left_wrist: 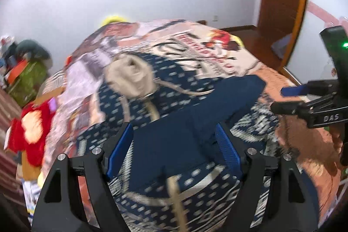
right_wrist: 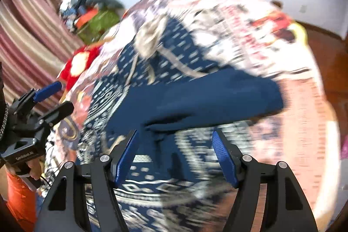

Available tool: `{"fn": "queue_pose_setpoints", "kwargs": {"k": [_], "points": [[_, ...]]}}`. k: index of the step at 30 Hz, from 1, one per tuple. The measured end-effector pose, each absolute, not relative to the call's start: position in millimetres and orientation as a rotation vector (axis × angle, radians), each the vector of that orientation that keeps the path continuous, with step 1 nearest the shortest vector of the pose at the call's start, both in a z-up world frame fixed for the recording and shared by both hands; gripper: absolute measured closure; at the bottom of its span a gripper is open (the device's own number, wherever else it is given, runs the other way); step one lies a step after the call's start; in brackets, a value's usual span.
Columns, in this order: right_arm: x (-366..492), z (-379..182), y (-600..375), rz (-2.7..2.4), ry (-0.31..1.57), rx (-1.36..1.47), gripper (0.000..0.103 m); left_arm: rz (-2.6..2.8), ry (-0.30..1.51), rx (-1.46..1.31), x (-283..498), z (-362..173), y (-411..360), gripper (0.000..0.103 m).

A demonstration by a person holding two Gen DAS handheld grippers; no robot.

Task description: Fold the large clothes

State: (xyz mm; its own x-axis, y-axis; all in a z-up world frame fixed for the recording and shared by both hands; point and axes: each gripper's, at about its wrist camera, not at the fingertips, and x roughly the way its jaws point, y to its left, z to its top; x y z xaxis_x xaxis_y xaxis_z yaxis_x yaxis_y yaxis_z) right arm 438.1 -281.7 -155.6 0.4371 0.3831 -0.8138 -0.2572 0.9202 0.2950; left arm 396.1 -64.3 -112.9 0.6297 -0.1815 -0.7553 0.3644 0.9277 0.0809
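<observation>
Navy patterned hooded garment lies spread on the printed bedcover, beige hood toward the far side, one plain navy sleeve already folded across the body. Left gripper wide, nothing pinched. Right gripper also spread, empty, above the sleeve's near edge. Judgement: next fold wants both tongs gripping matching edge points, lifting evenly, avoiding the drawstrings.

Bed covered by a printed blanket with red lettering. Lying on the blanket: a navy patterned hooded garment, spread flat at the centre, its plain navy sleeve folded across it and its beige-lined hood toward the far wall.
</observation>
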Motion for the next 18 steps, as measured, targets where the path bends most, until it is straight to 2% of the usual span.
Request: {"fn": "queue_pose_setpoints", "kwargs": {"k": [5,8,17,18], "points": [[420,-137,-349,0.257,0.944,0.056,0.033,-0.420,0.923,0.239,428,-136,-127,0.026],[409,-134,-381,0.186,0.905,0.040,0.026,-0.485,1.008,0.241,447,-159,-166,0.026],[404,-162,-425,0.135,0.947,0.056,0.025,-0.510,1.075,0.420,477,-214,-275,0.026],[403,-165,-425,0.139,0.952,0.061,0.025,-0.500,1.069,0.451,478,-218,-279,0.031]]}}
